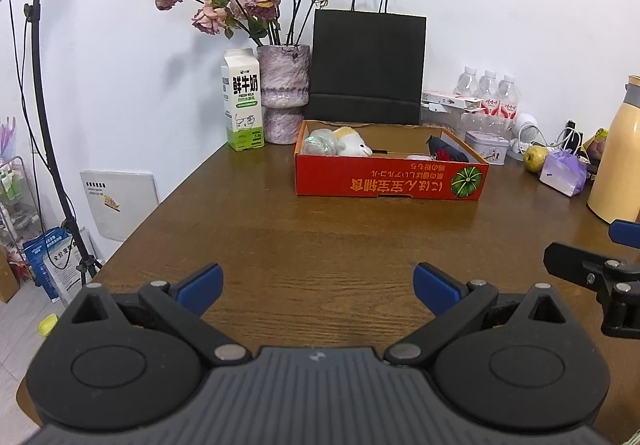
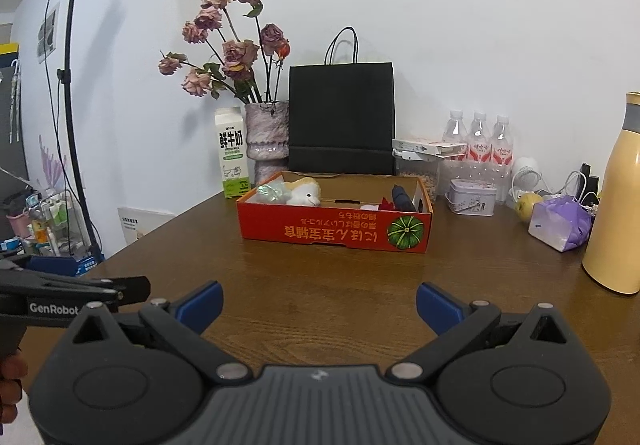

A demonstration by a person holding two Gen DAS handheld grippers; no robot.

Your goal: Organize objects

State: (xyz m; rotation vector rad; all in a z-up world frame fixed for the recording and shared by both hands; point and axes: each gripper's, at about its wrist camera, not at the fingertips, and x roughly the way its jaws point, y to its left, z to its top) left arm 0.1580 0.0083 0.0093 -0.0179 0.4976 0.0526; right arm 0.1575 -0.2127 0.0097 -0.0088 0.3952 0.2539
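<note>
An orange cardboard box (image 1: 390, 181) with a pumpkin picture stands on the wooden table (image 1: 320, 245); it also shows in the right wrist view (image 2: 334, 227). Inside it lie a white plush toy (image 1: 352, 143), a shiny clear-green item (image 1: 320, 143) and a dark red-and-black item (image 1: 444, 151). My left gripper (image 1: 318, 289) is open and empty, low over the table's near part, well short of the box. My right gripper (image 2: 320, 307) is open and empty, also short of the box. The right gripper shows at the right edge of the left wrist view (image 1: 600, 277).
Behind the box stand a milk carton (image 1: 242, 105), a vase of dried roses (image 1: 284, 93) and a black paper bag (image 1: 368, 65). At the right are water bottles (image 1: 488, 93), a tin (image 1: 486, 147), a pear (image 1: 536, 157), a purple bag (image 1: 564, 171) and a yellow flask (image 1: 618, 161). A light stand (image 1: 44, 105) is left.
</note>
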